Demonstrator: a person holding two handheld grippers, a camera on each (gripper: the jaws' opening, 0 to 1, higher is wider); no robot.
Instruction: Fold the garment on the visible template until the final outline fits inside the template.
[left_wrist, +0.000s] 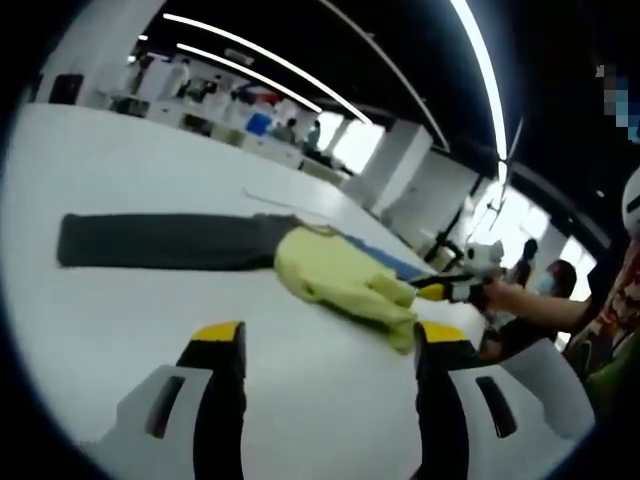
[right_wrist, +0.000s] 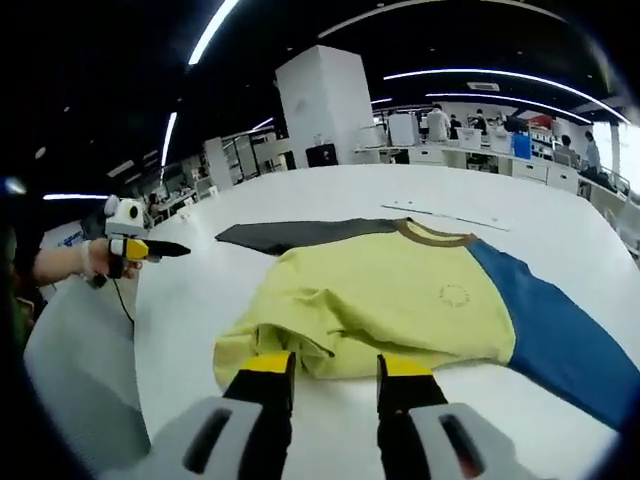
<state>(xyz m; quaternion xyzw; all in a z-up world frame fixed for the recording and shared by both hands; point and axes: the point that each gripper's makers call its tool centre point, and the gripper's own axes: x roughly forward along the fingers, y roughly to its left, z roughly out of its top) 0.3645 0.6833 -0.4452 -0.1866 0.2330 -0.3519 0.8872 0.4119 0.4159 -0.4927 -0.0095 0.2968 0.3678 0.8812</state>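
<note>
A yellow-green shirt (right_wrist: 400, 300) lies flat on the white table (right_wrist: 180, 300), with a brown collar (right_wrist: 436, 236), a dark grey sleeve (right_wrist: 300, 235) and a blue sleeve (right_wrist: 560, 340). Its near hem corner (right_wrist: 270, 345) is bunched up. My right gripper (right_wrist: 335, 368) is open just short of that hem, with bare table between its jaws. In the left gripper view the shirt (left_wrist: 340, 275) sits ahead with the grey sleeve (left_wrist: 160, 240) stretched out to the left. My left gripper (left_wrist: 330, 340) is open above bare table. The right gripper (left_wrist: 440, 292) touches the shirt's edge, and the left gripper (right_wrist: 140, 248) hovers off the table's side.
Thin line marks (right_wrist: 450, 213) lie on the table beyond the collar. A hand (left_wrist: 505, 297) holds the right gripper, with people behind it. Desks, people and a white pillar (right_wrist: 325, 100) stand far back. The table's edge (right_wrist: 135, 330) curves close on the left.
</note>
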